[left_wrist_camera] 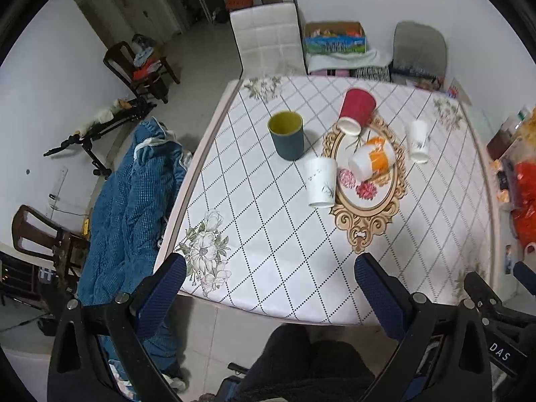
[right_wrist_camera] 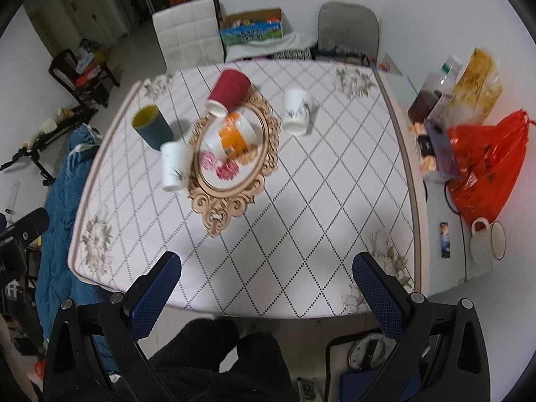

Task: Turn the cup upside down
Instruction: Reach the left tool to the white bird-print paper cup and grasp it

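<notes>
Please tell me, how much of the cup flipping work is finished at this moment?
Four cups already stand mouth down, among them the red cup. Nothing is in hand: the left gripper and right gripper hang open, away from the cups. The dark cup, mouth up, remains.

White walls (left_wrist_camera: 50, 77), pale tiled floor (left_wrist_camera: 201, 53), white padded chair (left_wrist_camera: 268, 40) behind diamond-patterned table (left_wrist_camera: 268, 241), grey chair (left_wrist_camera: 420, 48) beside it, dark wooden chair (left_wrist_camera: 134, 67) far left, blue quilt (left_wrist_camera: 134, 194) draped alongside.

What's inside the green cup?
The green cup stands upright on the table, its mouth open. Only a yellow inner wall shows; its bottom is hidden from both views.
</notes>
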A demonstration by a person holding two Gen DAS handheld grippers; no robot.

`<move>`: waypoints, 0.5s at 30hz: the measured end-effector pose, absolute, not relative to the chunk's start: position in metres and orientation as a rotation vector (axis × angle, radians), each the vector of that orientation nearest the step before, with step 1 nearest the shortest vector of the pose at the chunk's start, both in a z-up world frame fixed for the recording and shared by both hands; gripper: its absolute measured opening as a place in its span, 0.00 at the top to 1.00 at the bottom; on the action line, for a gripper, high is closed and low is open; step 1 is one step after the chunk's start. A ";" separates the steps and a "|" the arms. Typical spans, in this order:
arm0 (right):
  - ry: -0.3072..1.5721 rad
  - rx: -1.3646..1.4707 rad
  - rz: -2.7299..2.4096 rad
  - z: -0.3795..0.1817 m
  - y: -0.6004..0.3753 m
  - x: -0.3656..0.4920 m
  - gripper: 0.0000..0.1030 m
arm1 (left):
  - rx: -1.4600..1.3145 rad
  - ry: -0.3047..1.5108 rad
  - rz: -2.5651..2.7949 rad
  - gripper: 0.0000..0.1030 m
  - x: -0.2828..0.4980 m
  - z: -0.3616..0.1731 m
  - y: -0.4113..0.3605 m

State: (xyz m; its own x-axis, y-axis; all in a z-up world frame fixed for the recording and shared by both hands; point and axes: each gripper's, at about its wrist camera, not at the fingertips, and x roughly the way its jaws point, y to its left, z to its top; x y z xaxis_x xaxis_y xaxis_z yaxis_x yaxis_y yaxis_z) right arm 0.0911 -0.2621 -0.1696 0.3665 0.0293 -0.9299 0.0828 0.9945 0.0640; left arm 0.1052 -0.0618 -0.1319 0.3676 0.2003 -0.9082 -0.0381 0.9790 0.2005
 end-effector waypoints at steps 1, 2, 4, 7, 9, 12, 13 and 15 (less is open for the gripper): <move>1.214 0.106 -0.044 -0.180 -0.264 0.096 0.00 | 0.161 1.191 0.154 0.00 0.110 -0.137 -0.063; 1.227 0.107 -0.050 -0.187 -0.264 0.099 0.00 | 0.173 1.200 0.154 0.00 0.117 -0.145 -0.064; 1.257 0.113 -0.068 -0.203 -0.266 0.107 0.00 | 0.186 1.226 0.141 0.00 0.130 -0.158 -0.066; 1.299 0.122 -0.096 -0.226 -0.266 0.118 0.00 | 0.211 1.256 0.122 0.00 0.150 -0.174 -0.067; 1.325 0.130 -0.111 -0.237 -0.266 0.125 0.00 | 0.222 1.278 0.109 0.00 0.165 -0.186 -0.068; 1.379 0.152 -0.135 -0.260 -0.268 0.138 0.00 | 0.234 1.314 0.089 0.00 0.193 -0.204 -0.072; 1.398 0.162 -0.145 -0.270 -0.269 0.144 0.00 | 0.238 1.325 0.083 0.00 0.202 -0.209 -0.073; 1.426 0.170 -0.163 -0.283 -0.270 0.152 0.00 | 0.255 1.352 0.051 0.00 0.220 -0.221 -0.077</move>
